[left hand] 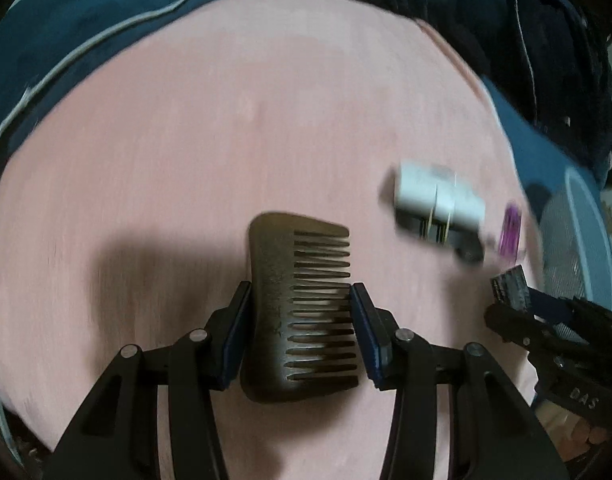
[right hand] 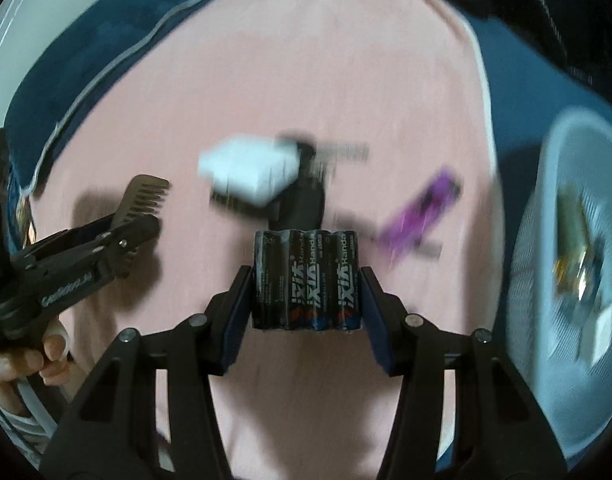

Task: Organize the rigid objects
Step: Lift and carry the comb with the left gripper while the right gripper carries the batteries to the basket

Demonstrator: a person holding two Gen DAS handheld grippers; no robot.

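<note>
Dark wide-toothed comb (left hand: 298,304), clamped between the pads of the left gripper (left hand: 300,320) above the pink cloth (left hand: 226,140). Shrink-wrapped battery pack (right hand: 306,280), clamped in the right gripper (right hand: 306,300) over the same cloth. White charger (right hand: 248,172) and purple object (right hand: 422,208) lie on the cloth; pale basket (right hand: 554,160) beside its edge.

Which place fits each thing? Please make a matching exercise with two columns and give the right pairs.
Things:
1. comb
2. battery pack
3. purple item
4. basket

Places:
A. lying on the pink cloth
B. between the right gripper pads
C. at the right edge of the cloth
D. between the left gripper pads

Pairs: 1-D, 2-B, 3-A, 4-C
</note>
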